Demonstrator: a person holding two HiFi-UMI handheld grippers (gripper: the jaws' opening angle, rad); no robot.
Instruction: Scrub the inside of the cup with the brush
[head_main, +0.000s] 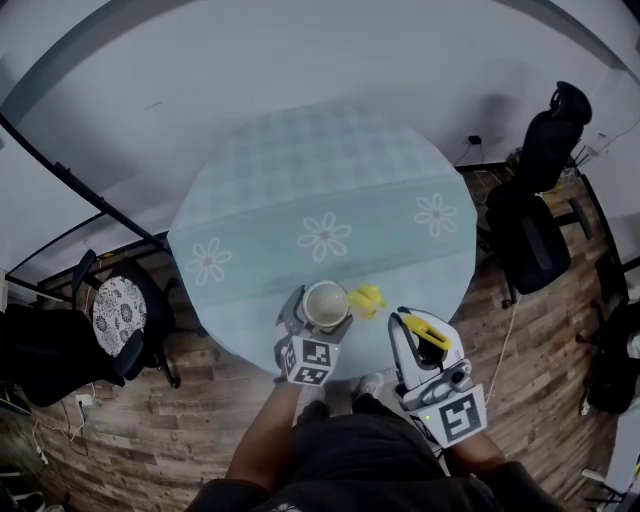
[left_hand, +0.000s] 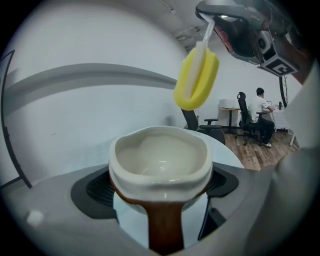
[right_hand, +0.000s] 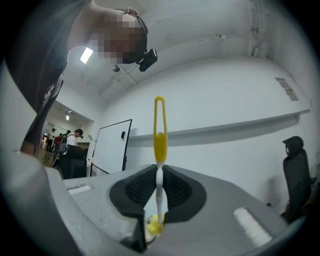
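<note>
The cup (head_main: 324, 304) (left_hand: 159, 155), cream inside and brown outside, is standing upright with its mouth facing up, over the near edge of the round counter (head_main: 300, 190). Whether it is resting on the cloth I cannot tell. The left tongs (head_main: 318, 318) (left_hand: 160, 186) are pinching it by its 2 sides, spread wide around its body, and its brown handle is pointing back toward that hand.

The brush (head_main: 367, 299) (left_hand: 196, 77) (right_hand: 159, 165) is hanging just beside the cup's right rim, its yellow sponge head a little above the rim and not touching it. The right tongs (head_main: 402, 322) (right_hand: 159, 192) are pressing together on the brush's thin white stem, with the yellow loop end sticking out past them.

The counter is wearing a pale blue cloth with 3 daisies. A black office chair (head_main: 530, 240) is standing to the right on the wooden floor (head_main: 200, 440). In the left gripper view a person (left_hand: 260, 112) is sitting far behind.
</note>
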